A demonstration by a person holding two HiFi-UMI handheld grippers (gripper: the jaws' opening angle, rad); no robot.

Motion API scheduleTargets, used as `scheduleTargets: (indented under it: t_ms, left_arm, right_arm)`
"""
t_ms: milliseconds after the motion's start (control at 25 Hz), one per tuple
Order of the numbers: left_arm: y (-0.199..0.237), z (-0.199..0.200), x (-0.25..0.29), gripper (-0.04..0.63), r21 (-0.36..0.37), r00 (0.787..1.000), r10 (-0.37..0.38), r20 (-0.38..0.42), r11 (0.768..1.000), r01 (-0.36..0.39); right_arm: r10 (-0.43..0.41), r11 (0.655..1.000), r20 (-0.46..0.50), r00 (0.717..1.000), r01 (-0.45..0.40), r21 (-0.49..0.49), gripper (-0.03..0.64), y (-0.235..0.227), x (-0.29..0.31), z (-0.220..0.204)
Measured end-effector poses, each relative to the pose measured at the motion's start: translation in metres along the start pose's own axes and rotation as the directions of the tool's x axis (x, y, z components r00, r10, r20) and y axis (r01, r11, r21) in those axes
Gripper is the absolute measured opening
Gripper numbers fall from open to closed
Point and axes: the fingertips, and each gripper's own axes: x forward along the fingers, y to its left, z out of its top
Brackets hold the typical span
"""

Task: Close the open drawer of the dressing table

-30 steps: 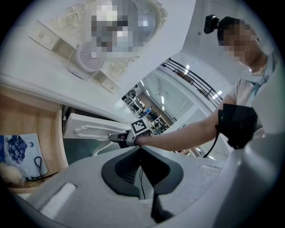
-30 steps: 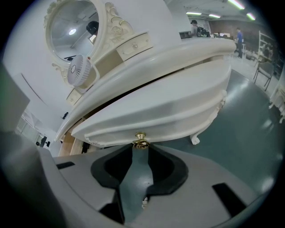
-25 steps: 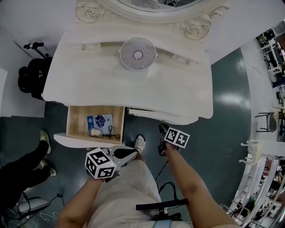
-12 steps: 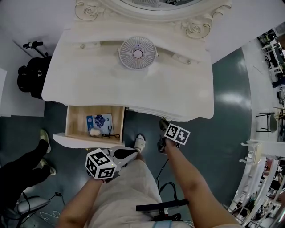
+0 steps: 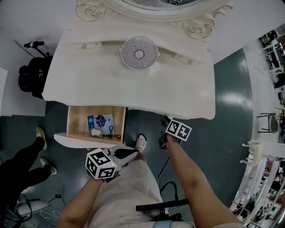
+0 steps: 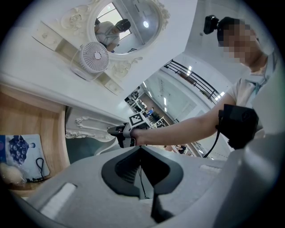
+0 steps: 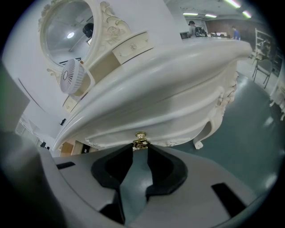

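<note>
The white dressing table (image 5: 89, 80) has its left drawer (image 5: 80, 140) pulled out, its wooden inside showing a blue card (image 5: 100, 121), a pale lump and a black cord. The same drawer (image 6: 26, 129) lies at the left of the left gripper view. My left gripper (image 5: 132, 153) hangs in front of that drawer, apart from it, shut and empty (image 6: 140, 148). My right gripper (image 5: 164, 121) is at the table's middle front. In the right gripper view its jaws (image 7: 140, 147) pinch a small brass knob (image 7: 140, 139) on the curved white front.
A round white fan (image 5: 139, 53) stands on the tabletop below the oval mirror (image 5: 151, 4). A black bag (image 5: 30, 75) sits left of the table. Another person's dark-trousered legs (image 5: 22, 162) stand at the lower left. Cables lie on the floor by my feet.
My right gripper has moved a little toward the table front, and less of the middle drawer front shows beneath the tabletop. The left gripper and the open drawer are as before.
</note>
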Motion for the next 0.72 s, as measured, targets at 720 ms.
scheduleTargets:
  t_ms: [720]
  left_arm:
    - [0.0004, 0.0027, -0.0037, 0.005, -0.001, 1.0, 0.005, 0.004, 1.0, -0.005]
  right_arm:
    - [-0.024, 1.0, -0.022, 0.999, 0.024, -0.012, 0.121, 0.0011, 0.0011, 0.0035]
